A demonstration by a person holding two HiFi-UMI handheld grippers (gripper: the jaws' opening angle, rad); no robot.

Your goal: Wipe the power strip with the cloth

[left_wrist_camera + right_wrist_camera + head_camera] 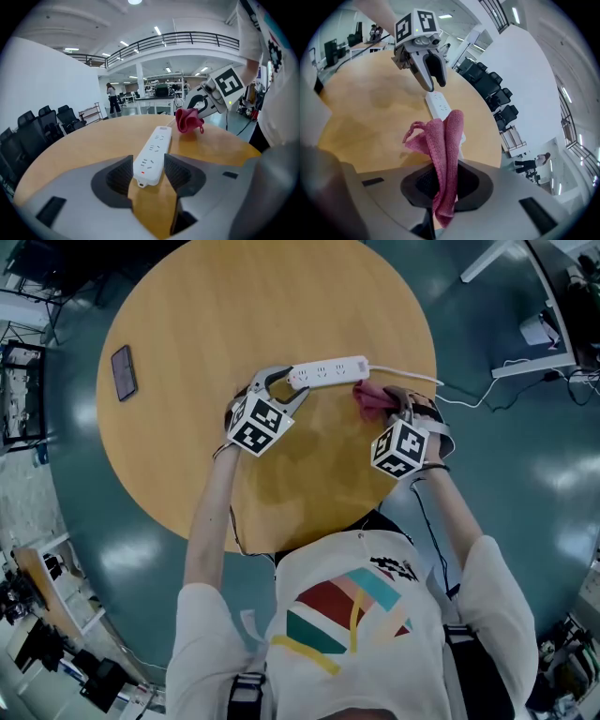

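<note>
- L claw (292,385): jaws half open, straddling the 9 o'clock end of the power strip (328,371). Pads sit just beside its edges and I see no squeeze yet.
- R claw (398,404): jaws tight on the pink cloth (370,397), which is bunched and hangs out front, just off the table (234,296).
- Strip: lies flat, sockets up, just off table centre toward 3 o'clock. Cloth is at its cord end, on the 6 o'clock side. Can't tell if they touch.
- Long axis runs 9-to-3 in head view, 3 o'clock end tipped slightly away. Red-light end is in the L claw; cord (412,379) leaves the 3 o'clock end and goes off the table.
- Step, IMO: brace, then wipe. Close L on the end first or the strip prob slides.
- Then lower the cloth onto the top face and stroke along the long axis, cord end toward L claw. Use light pressure and keep the loose loop out of the sockets.
- Phone (124,372) sits far off at 9 o'clock, no conflict.
</note>
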